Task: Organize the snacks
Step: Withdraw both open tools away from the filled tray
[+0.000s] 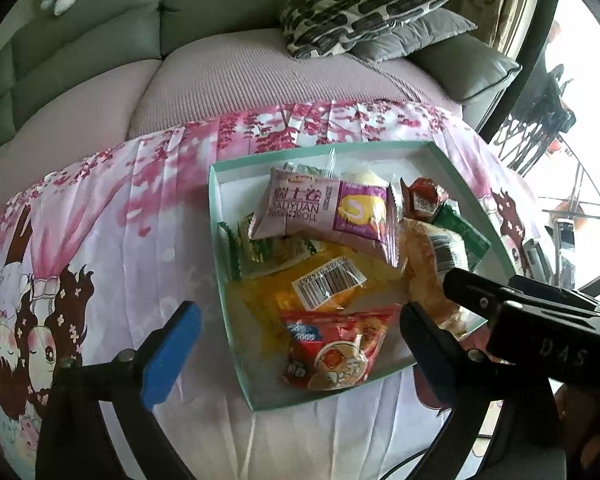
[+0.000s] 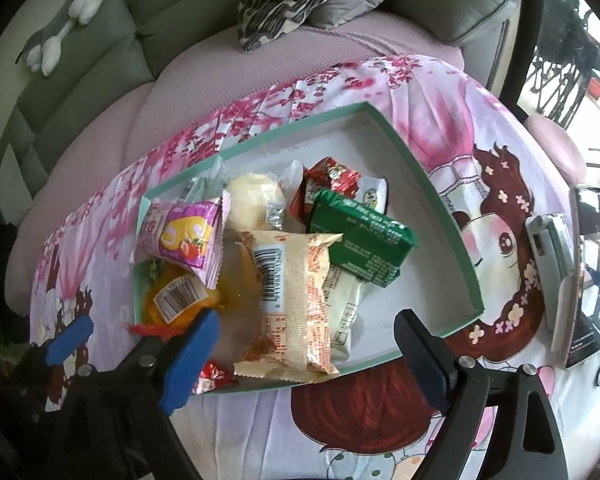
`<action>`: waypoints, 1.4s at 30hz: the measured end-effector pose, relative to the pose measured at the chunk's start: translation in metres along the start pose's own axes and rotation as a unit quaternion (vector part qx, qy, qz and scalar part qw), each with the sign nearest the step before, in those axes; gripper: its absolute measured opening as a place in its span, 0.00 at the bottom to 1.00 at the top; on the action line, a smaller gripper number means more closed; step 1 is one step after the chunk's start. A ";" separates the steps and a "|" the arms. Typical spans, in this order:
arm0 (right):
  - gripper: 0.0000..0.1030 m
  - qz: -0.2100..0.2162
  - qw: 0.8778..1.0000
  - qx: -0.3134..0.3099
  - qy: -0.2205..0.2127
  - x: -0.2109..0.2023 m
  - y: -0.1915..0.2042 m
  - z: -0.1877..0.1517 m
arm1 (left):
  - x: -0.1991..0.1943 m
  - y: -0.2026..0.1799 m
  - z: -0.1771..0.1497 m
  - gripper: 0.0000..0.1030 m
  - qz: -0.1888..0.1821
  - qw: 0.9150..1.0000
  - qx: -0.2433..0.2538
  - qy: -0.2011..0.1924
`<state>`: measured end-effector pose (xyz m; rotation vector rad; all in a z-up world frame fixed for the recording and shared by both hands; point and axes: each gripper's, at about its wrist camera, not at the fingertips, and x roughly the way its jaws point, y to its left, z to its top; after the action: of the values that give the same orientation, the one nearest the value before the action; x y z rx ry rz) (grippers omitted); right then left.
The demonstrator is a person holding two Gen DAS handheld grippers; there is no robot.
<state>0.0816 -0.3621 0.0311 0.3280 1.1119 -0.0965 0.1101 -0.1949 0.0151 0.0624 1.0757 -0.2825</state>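
Snacks: piled inside teal box (image 2: 466,276), swiss roll pack (image 1: 320,210) topmost, gathered for tidiness | Box: on cartoon-print cloth (image 1: 112,248) | left gripper (image 1: 300,344): released, empty, above box's near edge | right gripper (image 2: 304,354): released, empty, likewise.

Soft daylight enters from the blown-out window (image 1: 588,120) on the right, leaving shadows faint, wrappers lightly glaring, and both fisheye views bent and dark-cornered at their edges.
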 end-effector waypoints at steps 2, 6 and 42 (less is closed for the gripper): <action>0.89 0.001 1.000 0.005 -0.004 -0.004 -0.002 0.001 | -0.005 0.002 0.001 0.97 0.003 1.000 -0.005 -0.005; 0.89 -0.001 1.000 0.006 -0.010 -0.011 -0.003 0.001 | -0.012 0.011 0.001 0.97 0.006 1.000 -0.022 -0.012; 1.00 -0.032 0.991 -0.118 -0.056 -0.083 0.071 -0.108 | -0.099 0.071 -0.081 0.97 0.063 0.992 -0.108 -0.034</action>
<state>-0.0316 -0.2687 0.0770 0.0745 1.0105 -0.0380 0.0150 -0.0916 0.0568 -0.0727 1.0240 -0.0523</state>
